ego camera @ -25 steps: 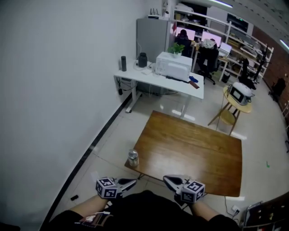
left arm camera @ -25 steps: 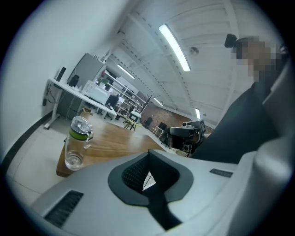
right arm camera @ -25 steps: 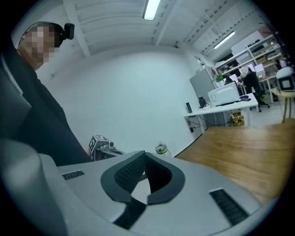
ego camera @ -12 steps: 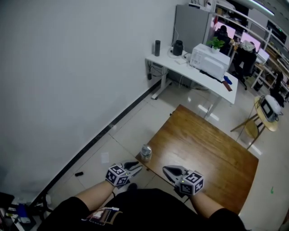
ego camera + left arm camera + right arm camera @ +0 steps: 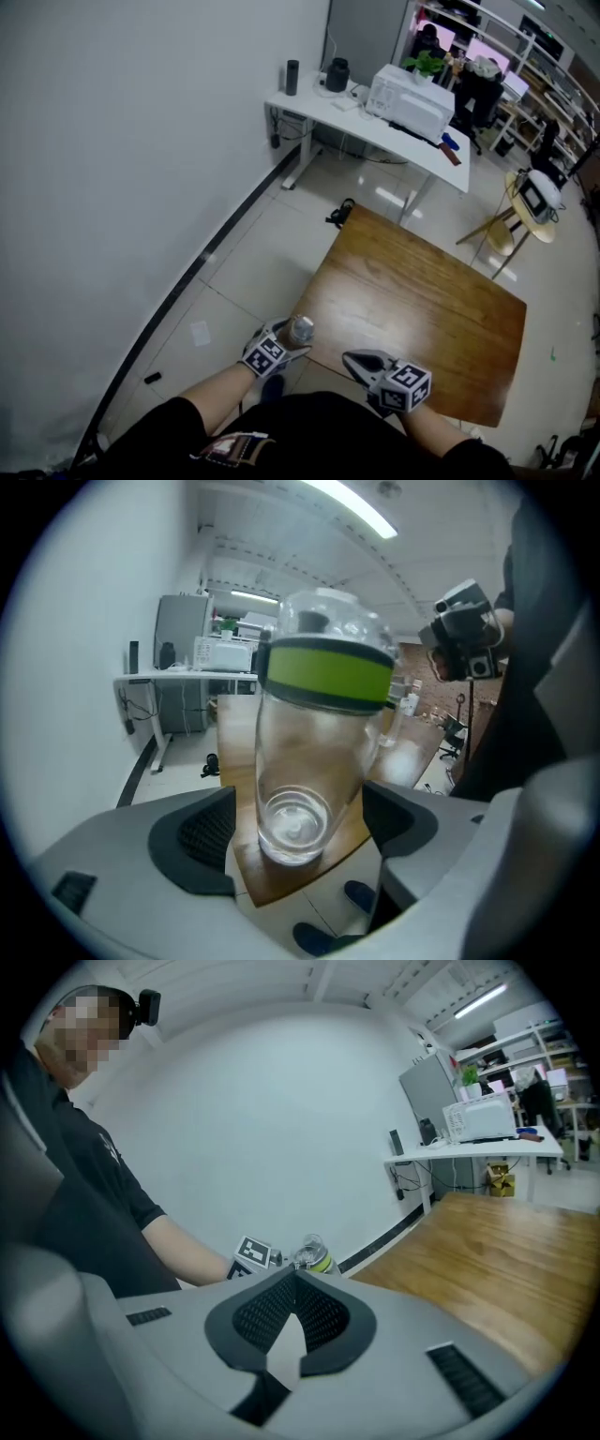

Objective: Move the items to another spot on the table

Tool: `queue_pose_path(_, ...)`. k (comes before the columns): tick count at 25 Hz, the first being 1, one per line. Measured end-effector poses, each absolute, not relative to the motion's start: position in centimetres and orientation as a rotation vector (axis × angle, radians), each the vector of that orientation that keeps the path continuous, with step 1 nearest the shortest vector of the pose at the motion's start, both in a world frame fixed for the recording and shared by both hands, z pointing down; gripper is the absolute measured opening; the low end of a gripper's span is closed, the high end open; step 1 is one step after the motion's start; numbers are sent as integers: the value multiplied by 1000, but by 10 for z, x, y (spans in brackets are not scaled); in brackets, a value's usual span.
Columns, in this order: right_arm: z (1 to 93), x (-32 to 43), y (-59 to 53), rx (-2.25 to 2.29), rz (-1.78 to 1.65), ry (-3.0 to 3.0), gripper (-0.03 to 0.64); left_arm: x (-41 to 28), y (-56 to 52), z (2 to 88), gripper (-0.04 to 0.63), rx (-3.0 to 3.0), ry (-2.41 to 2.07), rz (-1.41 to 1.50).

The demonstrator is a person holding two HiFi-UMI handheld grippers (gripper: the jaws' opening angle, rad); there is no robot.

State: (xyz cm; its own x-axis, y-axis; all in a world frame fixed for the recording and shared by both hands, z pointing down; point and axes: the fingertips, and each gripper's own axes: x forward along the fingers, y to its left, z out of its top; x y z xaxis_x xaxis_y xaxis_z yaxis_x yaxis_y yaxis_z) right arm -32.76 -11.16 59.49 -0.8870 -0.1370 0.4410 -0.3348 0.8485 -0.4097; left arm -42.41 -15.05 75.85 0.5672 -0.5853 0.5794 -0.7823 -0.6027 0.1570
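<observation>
A clear glass bottle (image 5: 300,329) with a green band under its lid stands upright on the near left corner of the brown wooden table (image 5: 422,300). My left gripper (image 5: 289,339) reaches it from the near side. In the left gripper view the bottle (image 5: 314,752) stands between the two dark pads (image 5: 202,836); the jaws are opening and do not press on the glass. My right gripper (image 5: 350,358) hovers at the table's near edge, shut with nothing in it (image 5: 295,1277). From the right gripper view the bottle (image 5: 312,1255) shows just past the fingertips.
A white wall runs along the left. A white desk (image 5: 356,117) with a microwave (image 5: 408,91) stands at the back. A small round stool (image 5: 525,202) with a device is at the far right. A black object (image 5: 341,213) lies on the floor by the table's far corner.
My left gripper has moved forward to the bottle and its jaws now stand around it. The head view has swung. The right gripper has hardly moved.
</observation>
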Motion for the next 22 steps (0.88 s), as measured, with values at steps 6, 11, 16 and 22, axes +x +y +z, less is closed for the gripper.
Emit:
queue_pose_path(6,597,-330,-120,474,750,-2570,6,-411,-163,768,402,2564,-1011,758)
queue_pose_path(11,598,-337,-128,538,767,-2569,6,-406,-163,764,345,2620,-905,768)
queue_pose_path(16,598,-330,-140,623,771,-2583,6,-404,-166,742,344,2629,-872,654)
queue_pose_path(22,588,-282,-154,732,777,-2618,6,-369,-175,705,344,2681,-852,628)
